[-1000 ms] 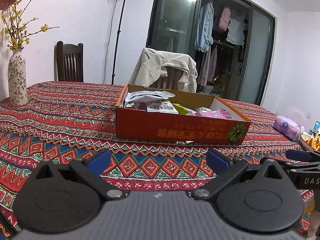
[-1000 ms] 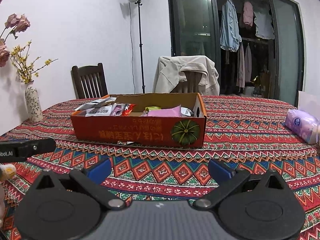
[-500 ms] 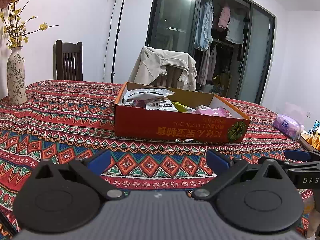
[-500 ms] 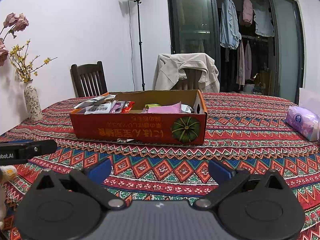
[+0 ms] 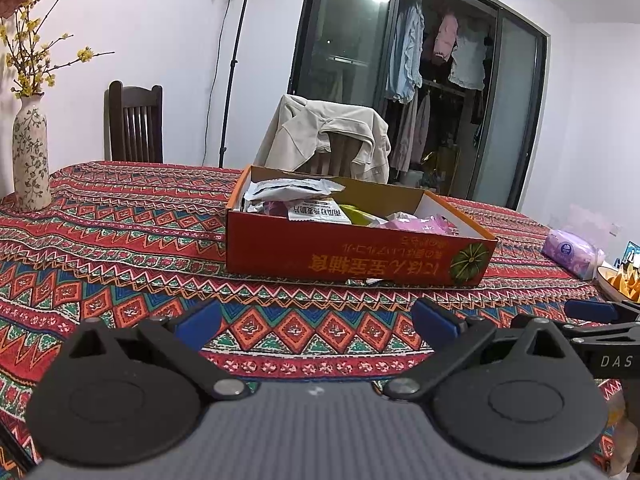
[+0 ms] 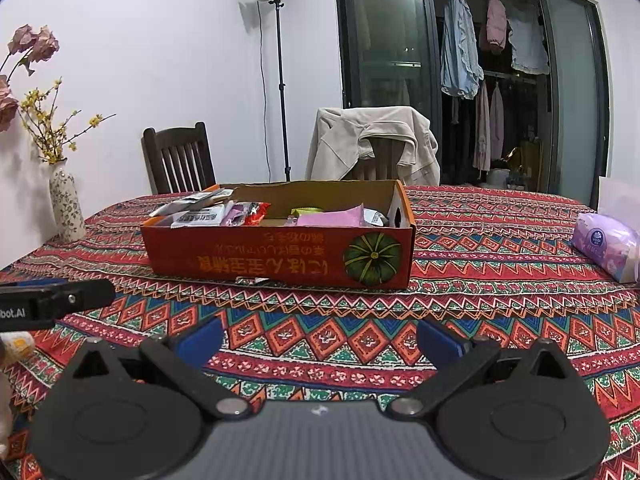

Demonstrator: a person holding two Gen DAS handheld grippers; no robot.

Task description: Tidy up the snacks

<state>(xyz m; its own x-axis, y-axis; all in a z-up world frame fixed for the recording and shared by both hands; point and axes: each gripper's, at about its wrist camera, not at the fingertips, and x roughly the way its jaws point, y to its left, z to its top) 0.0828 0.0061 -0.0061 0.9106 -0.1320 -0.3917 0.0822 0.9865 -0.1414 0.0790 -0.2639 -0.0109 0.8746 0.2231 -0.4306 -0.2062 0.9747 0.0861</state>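
A shallow red cardboard box [image 5: 352, 254] [image 6: 276, 258] with a pumpkin print stands in the middle of the patterned tablecloth. It holds several snack packets: silver and white ones [image 5: 294, 192] [image 6: 200, 214] at its left end, a pink one [image 5: 416, 224] [image 6: 330, 219] towards the right. A small wrapper [image 6: 251, 280] pokes out from under its front edge. My left gripper [image 5: 316, 322] hovers open and empty above the cloth in front of the box. My right gripper [image 6: 320, 334] is open and empty too, level with it.
A flowered vase [image 5: 30, 160] [image 6: 66, 204] stands at the table's left. A purple tissue pack [image 5: 572, 254] [image 6: 606, 246] and a bowl of yellow snacks [image 5: 624, 282] sit at the right. Two chairs [image 6: 178, 158] stand behind, one draped with a beige jacket [image 5: 328, 138].
Both grippers have dropped slightly lower and nearer the table, so the box sits higher in view. Their jaws have stayed open.
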